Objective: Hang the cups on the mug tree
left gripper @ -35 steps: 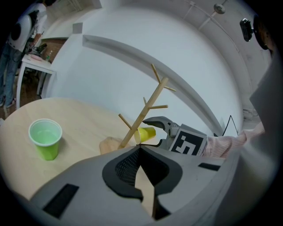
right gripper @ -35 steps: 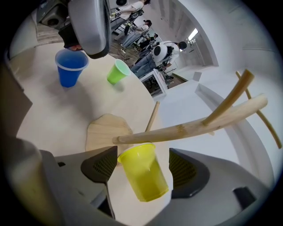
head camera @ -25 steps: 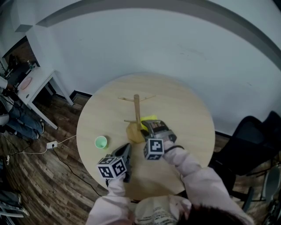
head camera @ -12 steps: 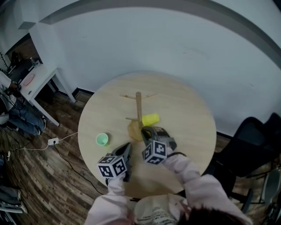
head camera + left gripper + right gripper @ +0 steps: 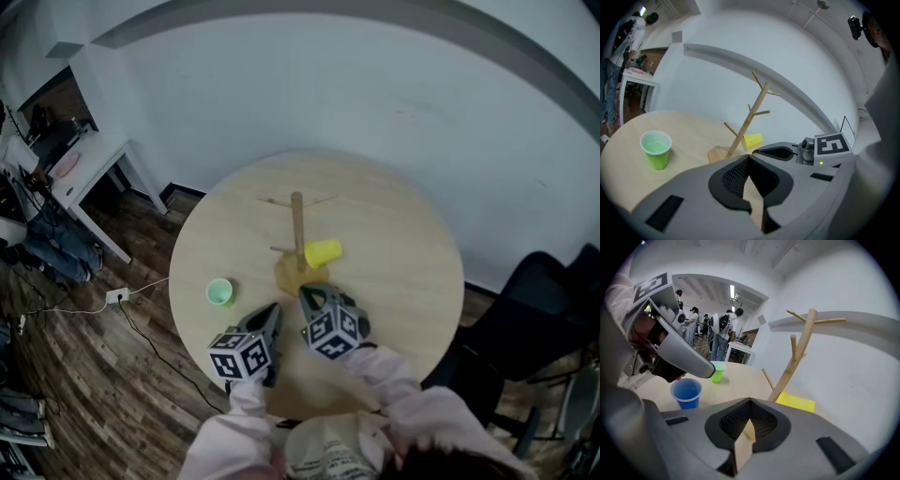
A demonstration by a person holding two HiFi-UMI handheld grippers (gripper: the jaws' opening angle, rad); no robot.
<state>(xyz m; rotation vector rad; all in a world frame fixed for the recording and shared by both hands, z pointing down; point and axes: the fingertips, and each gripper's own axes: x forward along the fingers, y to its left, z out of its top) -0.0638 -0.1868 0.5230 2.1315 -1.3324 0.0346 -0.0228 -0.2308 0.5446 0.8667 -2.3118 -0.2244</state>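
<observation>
Cups show in three places. One yellow cup [image 5: 322, 252] sits sideways on a low peg of the mug tree [image 5: 298, 225], just right of the trunk. One green cup [image 5: 219, 292] stands upright near the left edge of the table [image 5: 403, 281]. One blue cup [image 5: 686, 393] stands upright nearer the front and shows only in the right gripper view, just under the other gripper's tip.

Jaws of the right gripper [image 5: 308, 293] are pressed together, having just closed, with nothing between them. Its tip touches no cup and points at the tree's base from just short of it. Jaws of the left gripper [image 5: 272, 317] are also together and empty. It is just beside the right one, between the green cup and the tree.

Open tabletop lies behind the tree and to its right, and the front edge is close under both hands. Off the table, a dark chair [image 5: 525, 300] stands at the right and a white side table [image 5: 84, 164] at the far left, both well apart from it.
</observation>
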